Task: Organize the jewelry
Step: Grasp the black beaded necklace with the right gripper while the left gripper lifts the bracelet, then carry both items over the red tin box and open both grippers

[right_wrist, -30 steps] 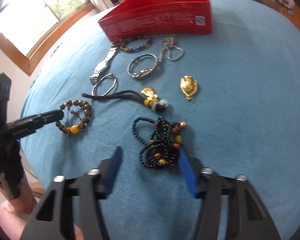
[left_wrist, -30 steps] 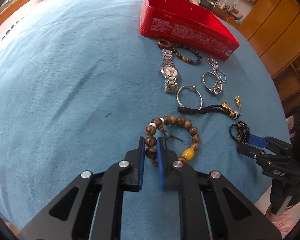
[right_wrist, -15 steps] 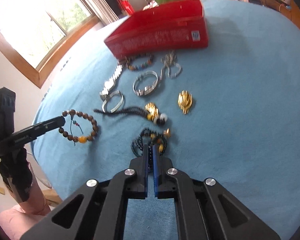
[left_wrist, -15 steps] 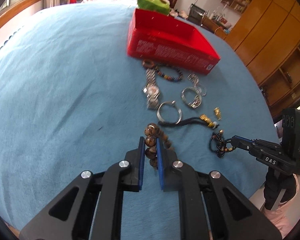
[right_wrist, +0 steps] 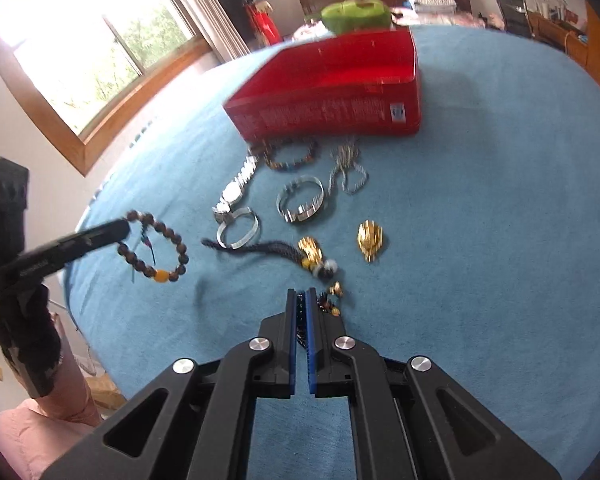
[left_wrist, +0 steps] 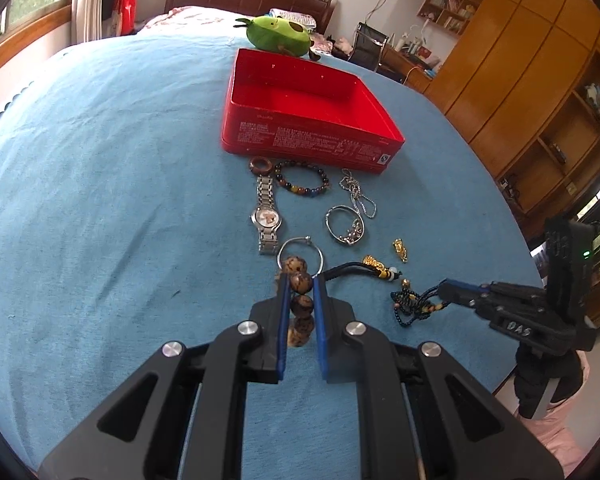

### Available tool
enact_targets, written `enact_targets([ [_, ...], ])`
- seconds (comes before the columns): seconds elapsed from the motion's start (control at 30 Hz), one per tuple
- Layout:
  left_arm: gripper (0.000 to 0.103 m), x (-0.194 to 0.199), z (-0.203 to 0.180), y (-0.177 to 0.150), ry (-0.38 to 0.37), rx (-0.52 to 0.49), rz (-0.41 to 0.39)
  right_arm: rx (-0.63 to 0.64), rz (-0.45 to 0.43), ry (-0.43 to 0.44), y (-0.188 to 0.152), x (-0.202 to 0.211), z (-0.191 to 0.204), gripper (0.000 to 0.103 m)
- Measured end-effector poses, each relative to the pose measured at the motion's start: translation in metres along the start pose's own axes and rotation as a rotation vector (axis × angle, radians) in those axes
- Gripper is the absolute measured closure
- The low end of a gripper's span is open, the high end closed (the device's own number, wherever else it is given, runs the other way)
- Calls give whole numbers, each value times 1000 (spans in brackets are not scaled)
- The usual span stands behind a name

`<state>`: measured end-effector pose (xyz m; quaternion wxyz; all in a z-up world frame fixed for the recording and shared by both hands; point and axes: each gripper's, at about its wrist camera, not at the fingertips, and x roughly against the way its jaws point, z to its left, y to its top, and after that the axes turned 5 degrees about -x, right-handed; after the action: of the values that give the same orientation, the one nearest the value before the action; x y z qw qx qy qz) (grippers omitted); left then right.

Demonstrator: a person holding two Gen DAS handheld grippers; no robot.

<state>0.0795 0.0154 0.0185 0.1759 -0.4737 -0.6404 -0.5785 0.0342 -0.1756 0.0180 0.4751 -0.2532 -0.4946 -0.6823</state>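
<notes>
2 claws each pinch a piece: the left claw [left_wrist: 300, 300] grips the wooden bead bracelet [right_wrist: 156, 246] clear of the blue bedspread [left_wrist: 100, 200], the right claw [right_wrist: 300, 312] clamps the black beaded cord [left_wrist: 414, 304], likely for dropping both into the empty red tin [left_wrist: 312, 120] beyond.

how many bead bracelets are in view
2. The wooden bead bracelet hangs off the cloth, clamped in the left tool. The multicoloured bead bracelet lies in front of the red box. The right tool's dark beaded cord isn't counted.
</notes>
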Motion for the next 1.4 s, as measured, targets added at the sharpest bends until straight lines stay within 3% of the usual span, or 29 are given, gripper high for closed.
enact_targets([
  [0.07, 93, -3, 1, -2, -5, 6, 8, -2, 32, -8, -4, -9, -1, 93],
  [0.13, 93, -5, 2, -4, -8, 9, 14, 2, 51, -30, -8, -15, -1, 72],
  [0.17, 93, -5, 2, -5, -8, 8, 16, 8, 47, -50, -9, -17, 0, 53],
  [0.2, 93, -6, 2, -5, -7, 8, 17, 17, 42, -76, -10, -18, 1, 43],
  [0.37, 93, -7, 2, -5, -7, 7, 17, 34, 88, -97, -15, -36, 2, 40],
  [0.43, 93, -8, 2, -6, -10, 9, 19, 73, 68, -136, -18, -39, 8, 43],
  [0.5, 93, -9, 1, -6, -11, 9, 20, 88, 53, -170, -18, -39, 9, 75],
  [0.57, 93, -10, 1, -5, -13, 8, 20, 75, 53, -149, -17, -37, 5, 87],
  [0.77, 93, -11, 1, 0, -5, 9, 16, 62, -4, -65, -11, -9, 5, 95],
  [1.0, 93, -3, -7, 18, -14, -18, -19, 83, -115, -11, 18, 35, 14, 95],
  [1.17, 93, 5, -18, 45, -19, -50, -58, 95, -191, 10, 58, 58, 23, 95],
  [1.4, 93, 0, -25, 111, -4, -78, -118, 74, -266, 46, 134, 62, 27, 95],
])
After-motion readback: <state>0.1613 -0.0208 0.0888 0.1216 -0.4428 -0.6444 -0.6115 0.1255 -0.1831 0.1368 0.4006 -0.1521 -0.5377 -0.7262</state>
